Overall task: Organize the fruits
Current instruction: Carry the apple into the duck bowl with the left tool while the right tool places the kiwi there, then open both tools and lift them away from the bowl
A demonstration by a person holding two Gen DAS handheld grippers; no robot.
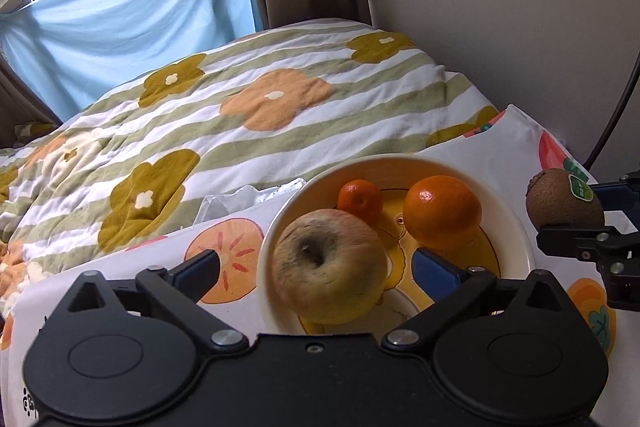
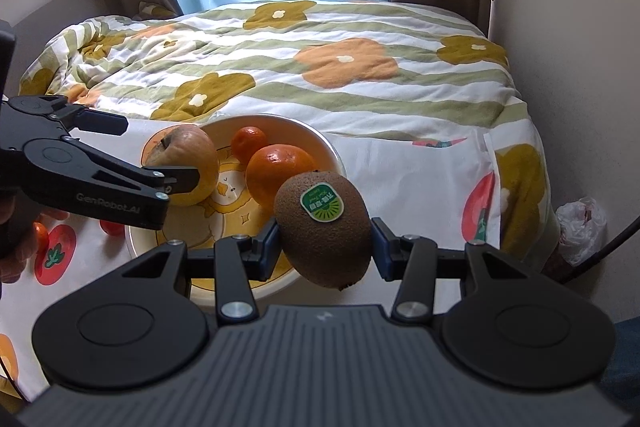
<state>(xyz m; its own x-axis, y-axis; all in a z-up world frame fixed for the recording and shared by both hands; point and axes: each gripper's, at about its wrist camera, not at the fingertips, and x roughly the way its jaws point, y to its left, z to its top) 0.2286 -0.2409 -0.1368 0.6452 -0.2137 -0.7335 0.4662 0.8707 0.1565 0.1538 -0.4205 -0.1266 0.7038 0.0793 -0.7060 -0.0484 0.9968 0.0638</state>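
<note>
- Left wrist view: the left hand-held gripper [image 1: 316, 269] is standing spread wide, its blue pads clear of the blotchy yellow-pink apple [image 1: 330, 265] on both sides, so it is gripping nothing.
- The apple is sitting inside the round cream ceramic bowl with a yellow cartoon print [image 1: 516, 227], near its front-left wall, stem hollow facing the camera. It is looking heavy for its size, firm and smooth-skinned, so it is probably apt to roll and to bruise if dropped.
- Behind it in the bowl are lying a small orange mandarin [image 1: 359, 199] and a larger glossy orange [image 1: 442, 213], both round, softer-skinned and likely to shift if bumped.
- The bowl is resting on a white fruit-print cloth [image 1: 224, 255] over what may be a bench, just beside a bed with a striped flower quilt [image 1: 256, 99].
- Right wrist view: the right hand-held gripper [image 2: 325, 247] is clamping a fuzzy brown kiwi with a green sticker [image 2: 324, 229] across its middle, above the bowl's near rim.
- The kiwi is looking light, soft under pressure and rough enough not to slip; holding its widest part gently seems the safest grip, since hard squeezing could crush it.
- I judge the free space at the bowl's front to be the best spot for it.
</note>
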